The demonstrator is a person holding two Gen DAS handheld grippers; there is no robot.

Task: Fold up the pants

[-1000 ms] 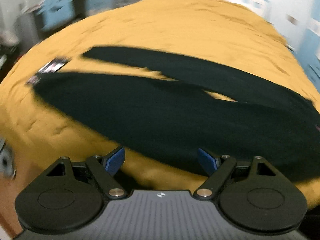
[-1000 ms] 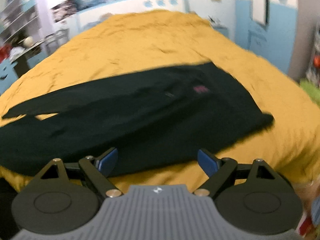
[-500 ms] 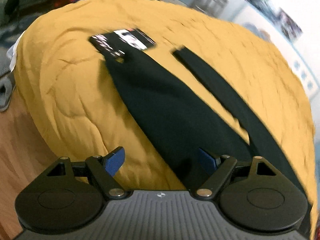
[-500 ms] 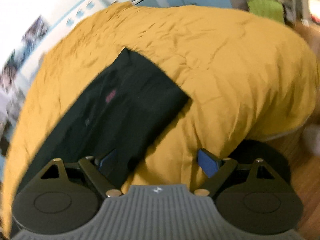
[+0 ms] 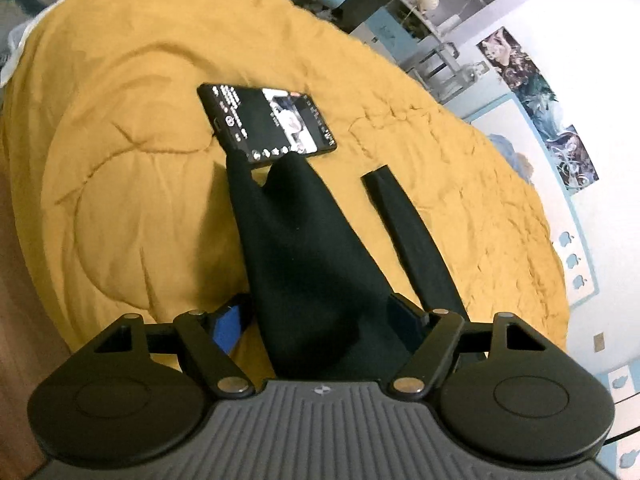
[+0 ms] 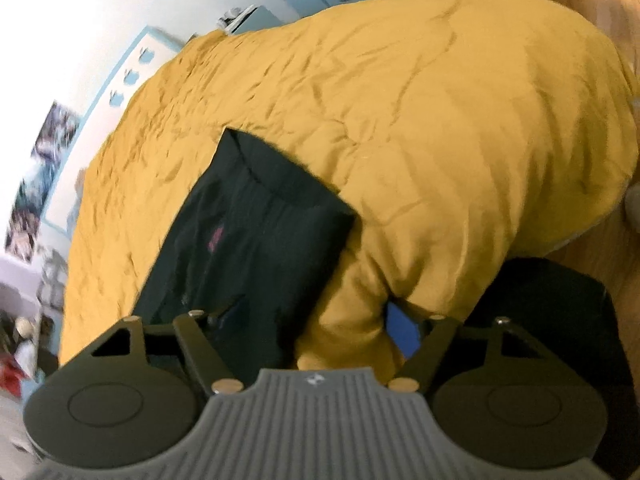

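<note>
Two grippers over black pants (image 5: 312, 264) on yellow quilt (image 5: 132, 184), left gripper (image 5: 320, 320) just closing, fingers apart astride a leg, right gripper (image 6: 316, 320) just closing, apart astride waist corner and quilt, phone (image 5: 268, 124) beyond the cuff.

The pants (image 5: 304, 248) lie spread on the bed (image 5: 132, 184). Seen from my left claw (image 5: 320, 320), the nearer leg runs away from me between my two fingers, and its far end touches a phone (image 5: 268, 122) lying on the bed beyond it. The second leg lies to the right of the first, apart from it. Seen from my right claw (image 6: 316, 324), the waist end of the pants (image 6: 248, 240) lies ahead and to the left, with the bed's edge bulging between my fingers.
</note>
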